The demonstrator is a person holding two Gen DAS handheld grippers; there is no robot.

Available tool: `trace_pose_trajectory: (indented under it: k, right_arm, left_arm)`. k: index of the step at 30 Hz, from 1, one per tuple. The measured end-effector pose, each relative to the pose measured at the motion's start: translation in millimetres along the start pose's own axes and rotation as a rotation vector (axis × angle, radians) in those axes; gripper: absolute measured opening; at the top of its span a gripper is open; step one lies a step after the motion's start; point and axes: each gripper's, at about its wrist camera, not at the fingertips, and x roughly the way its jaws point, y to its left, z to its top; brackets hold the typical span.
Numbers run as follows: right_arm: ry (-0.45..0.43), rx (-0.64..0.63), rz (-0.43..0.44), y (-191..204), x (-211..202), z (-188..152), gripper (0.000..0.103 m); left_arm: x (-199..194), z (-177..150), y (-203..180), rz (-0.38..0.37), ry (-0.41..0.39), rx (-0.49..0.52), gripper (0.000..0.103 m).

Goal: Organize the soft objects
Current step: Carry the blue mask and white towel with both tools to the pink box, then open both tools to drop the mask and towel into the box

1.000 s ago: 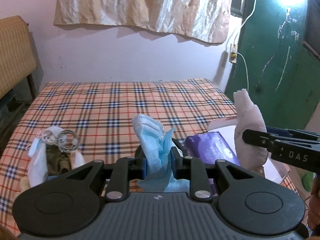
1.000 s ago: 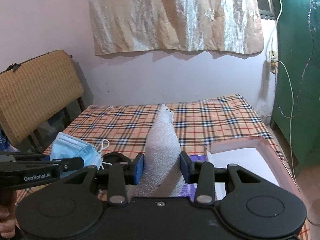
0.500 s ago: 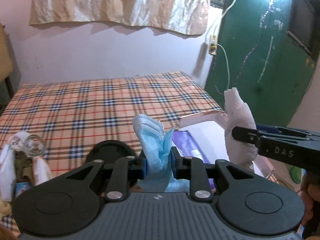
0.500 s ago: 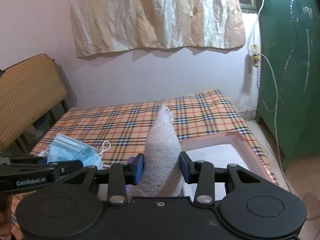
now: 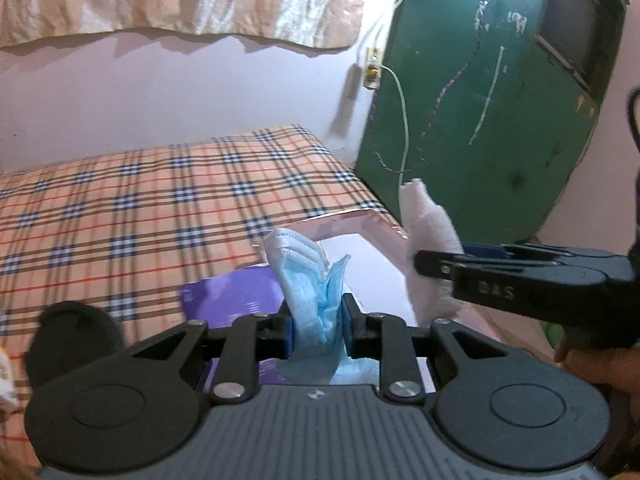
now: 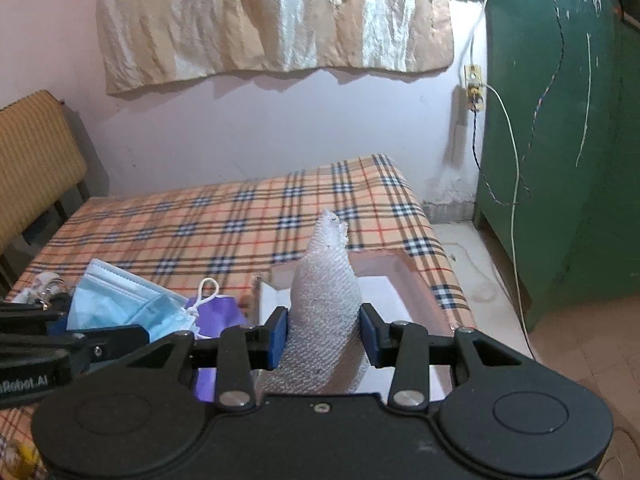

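My left gripper (image 5: 318,326) is shut on a bunch of blue face masks (image 5: 310,280) and holds them upright above the bed. My right gripper (image 6: 323,334) is shut on a white knobbly cloth (image 6: 326,300) that stands up between its jaws. In the left wrist view the cloth (image 5: 430,240) and the right gripper (image 5: 520,280) show at the right. In the right wrist view the masks (image 6: 120,308) and the left gripper (image 6: 60,352) show at the left. Both are over or near a pink-rimmed box (image 6: 404,264) with a white inside (image 5: 360,256).
The plaid bed (image 5: 140,208) spreads to the left and back. A purple packet (image 5: 232,296) lies beside the box. A black round object (image 5: 76,332) lies at the left. A green door (image 6: 560,120) and a dangling white cable (image 6: 516,200) are at the right.
Both grippers have swung right with their loads; the pink-rimmed box is now straight ahead. The pile of small things at the left has slid almost out of the left wrist view.
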Motion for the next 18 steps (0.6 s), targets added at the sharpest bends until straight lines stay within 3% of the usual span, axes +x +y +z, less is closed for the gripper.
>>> trace_pose_trajectory:
  k: [9,12,14,16,18]
  right_arm:
    - [0.055,0.002,-0.012,-33,38,10,0.049]
    - [0.051,-0.010,-0.023,-38,47,13,0.051]
    - [0.039,-0.007,-0.028,-42,51,17,0.055]
    - [0.024,0.000,-0.022,-46,52,21,0.074]
    - [0.005,0.013,-0.013,-48,48,23,0.075]
  left_arm:
    - [43,4,-20,-0.054,0.030,-0.008,0.026]
    - [54,7,-22,-0.078,0.022,-0.016,0.032]
    - [58,8,-23,-0.081,0.015,-0.007,0.056]
    - [59,8,-21,-0.064,0.005,-0.005,0.069]
    - [55,8,-18,-0.056,-0.007,-0.005,0.070]
